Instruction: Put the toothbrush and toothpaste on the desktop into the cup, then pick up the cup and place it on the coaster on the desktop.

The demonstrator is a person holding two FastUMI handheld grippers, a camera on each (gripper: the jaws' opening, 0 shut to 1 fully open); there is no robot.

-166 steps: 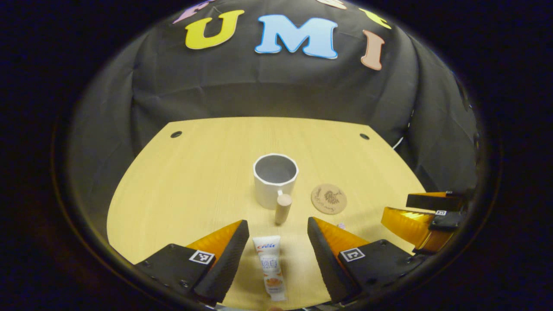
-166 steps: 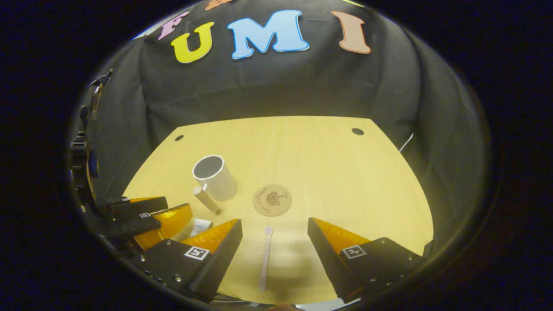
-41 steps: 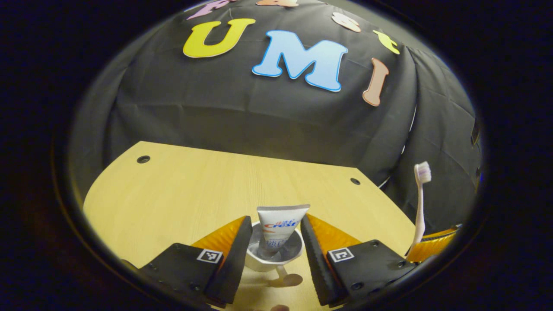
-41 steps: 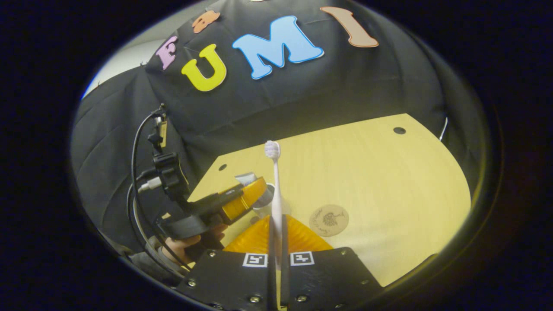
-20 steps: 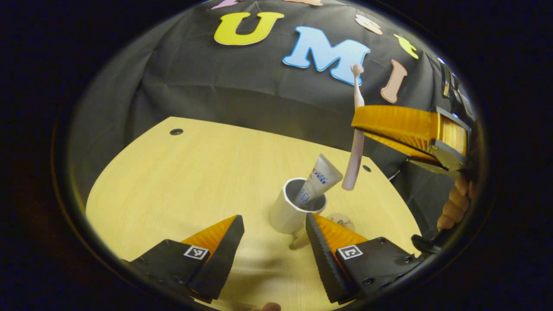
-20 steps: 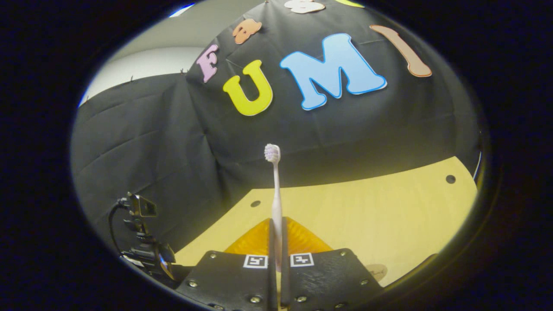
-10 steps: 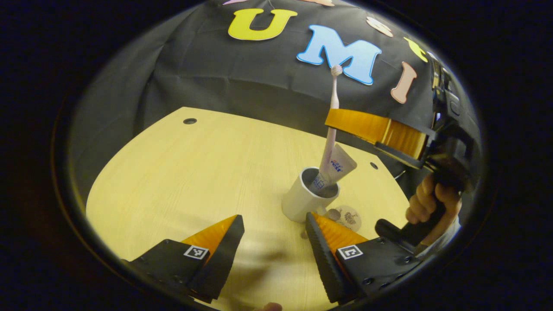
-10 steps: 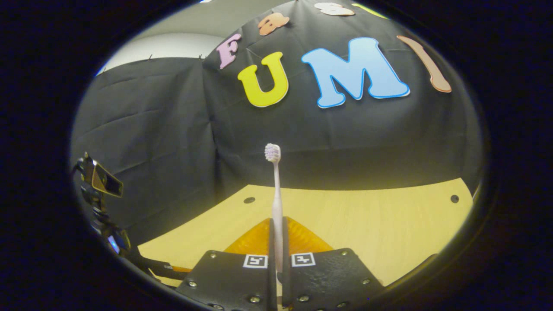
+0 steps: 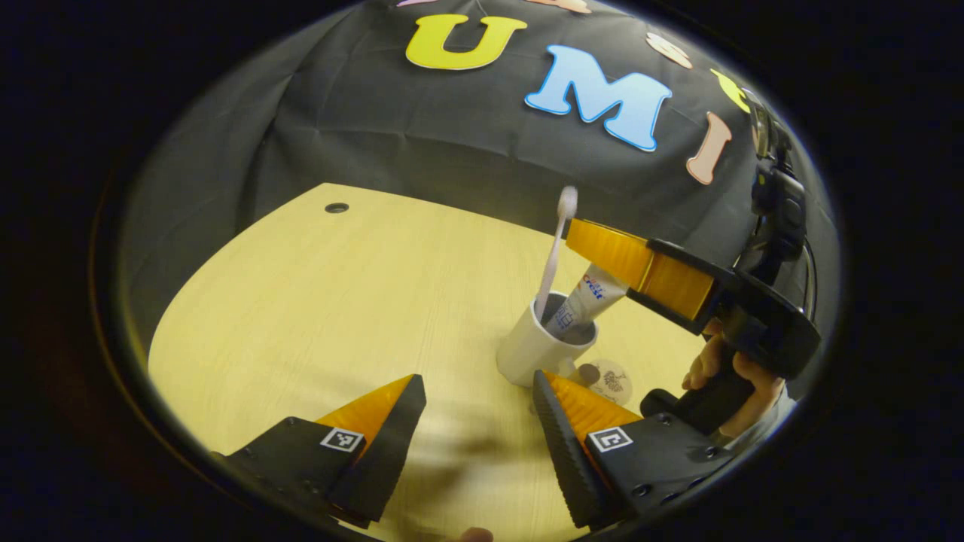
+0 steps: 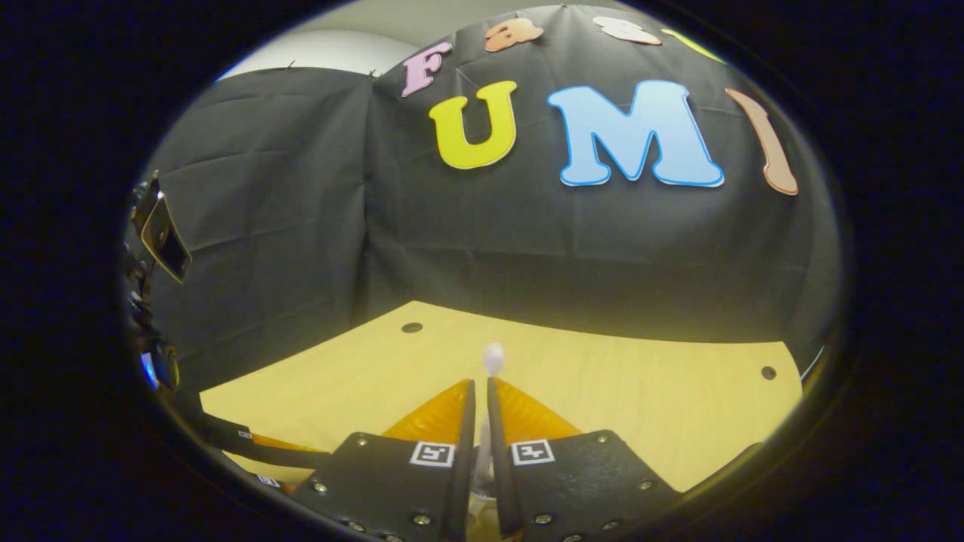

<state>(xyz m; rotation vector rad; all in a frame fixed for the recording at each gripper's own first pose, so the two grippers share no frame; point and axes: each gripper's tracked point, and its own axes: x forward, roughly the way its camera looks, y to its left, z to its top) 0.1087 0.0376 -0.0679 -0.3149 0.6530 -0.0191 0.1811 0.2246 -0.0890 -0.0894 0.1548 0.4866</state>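
With the toothpaste leaning in the cup and the toothbrush dropping in from our right gripper, jaws slightly parted, our left gripper waits released, the coaster move remaining.

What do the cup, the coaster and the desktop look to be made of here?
Cup: likely glazed ceramic, white with a smooth soft sheen; its stub handle looks like bare wood. Coaster: probably wood or cork, matte tan with a dark printed or burned design. Desktop: pale wood-grain surface, fine straight lines, likely laminate.
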